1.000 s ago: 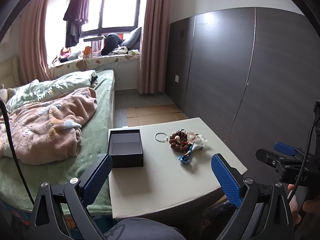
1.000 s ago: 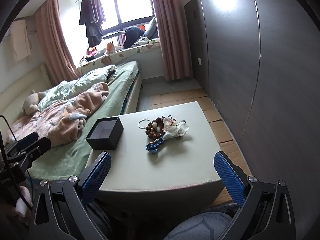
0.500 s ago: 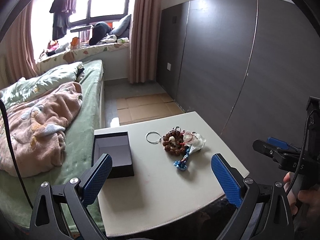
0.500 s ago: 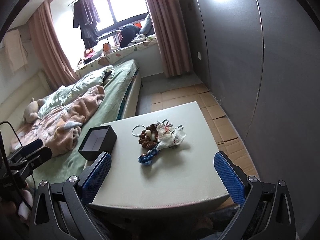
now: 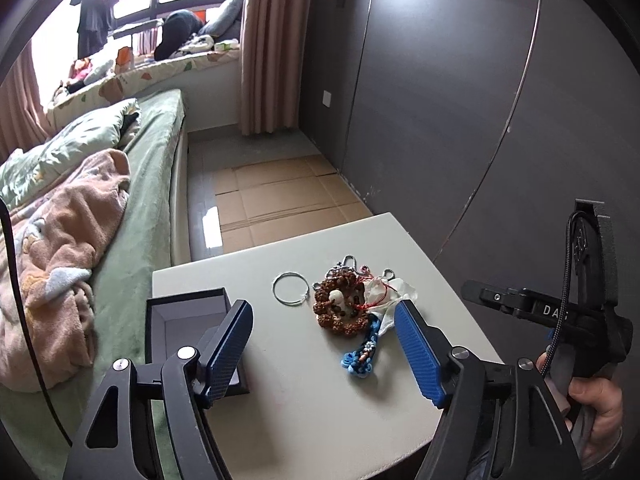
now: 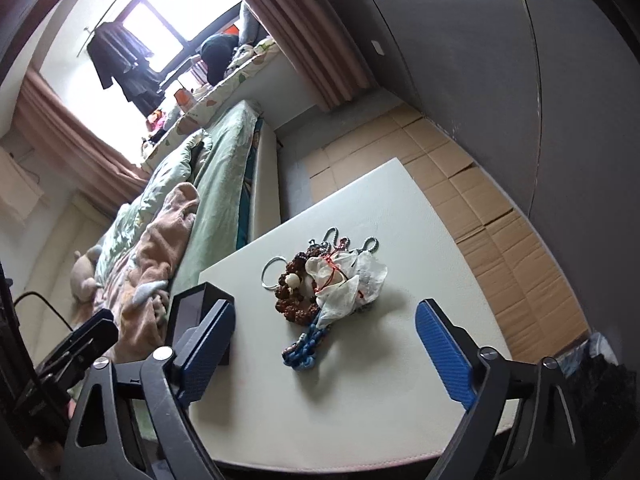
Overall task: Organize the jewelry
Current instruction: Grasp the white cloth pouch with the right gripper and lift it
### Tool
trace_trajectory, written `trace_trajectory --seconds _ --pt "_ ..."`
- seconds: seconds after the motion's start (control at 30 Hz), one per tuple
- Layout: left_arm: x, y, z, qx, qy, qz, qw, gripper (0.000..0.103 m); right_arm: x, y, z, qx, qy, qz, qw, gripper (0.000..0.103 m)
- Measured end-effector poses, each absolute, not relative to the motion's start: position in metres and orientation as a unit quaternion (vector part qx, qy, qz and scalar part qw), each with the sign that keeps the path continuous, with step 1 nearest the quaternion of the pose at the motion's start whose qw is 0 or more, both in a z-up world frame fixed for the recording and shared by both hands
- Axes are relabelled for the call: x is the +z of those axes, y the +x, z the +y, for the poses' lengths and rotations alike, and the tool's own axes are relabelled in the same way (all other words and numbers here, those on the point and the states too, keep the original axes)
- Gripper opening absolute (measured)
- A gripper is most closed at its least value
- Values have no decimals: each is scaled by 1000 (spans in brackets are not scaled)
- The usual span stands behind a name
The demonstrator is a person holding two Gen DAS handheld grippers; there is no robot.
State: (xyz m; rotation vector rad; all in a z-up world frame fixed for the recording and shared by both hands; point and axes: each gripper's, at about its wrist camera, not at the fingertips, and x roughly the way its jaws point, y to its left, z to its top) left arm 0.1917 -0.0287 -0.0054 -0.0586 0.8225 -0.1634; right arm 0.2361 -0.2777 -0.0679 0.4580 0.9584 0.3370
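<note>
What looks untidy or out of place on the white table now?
The jewelry lies in one tangled heap: brown bead bracelet, blue braided cord, ball chains and crumpled white wrapping overlap. Only the thin ring lies apart. The open black box looks empty.

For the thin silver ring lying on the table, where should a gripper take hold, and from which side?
Grip the silver ring at its left arc, coming down from above. It lies flat on the table, and its right side sits close against the brown bead bracelet, while the side toward the black box is free.
</note>
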Motion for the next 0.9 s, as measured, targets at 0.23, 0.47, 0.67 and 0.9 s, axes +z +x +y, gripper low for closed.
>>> trace_trajectory --seconds 0.23,0.47,0.67,0.9 --pt "-22 240 -37 -66 -35 444 893 63 -110 278 -273 161 269 512 800 71" --pt "-49 267 -44 -61 -31 476 877 61 -154 287 -256 187 297 542 763 60" --pt "-75 274 -44 -78 -53 490 867 61 -167 295 -239 198 307 548 752 34" --pt "-102 280 -47 -74 -49 513 854 61 -155 284 -253 223 351 500 760 3"
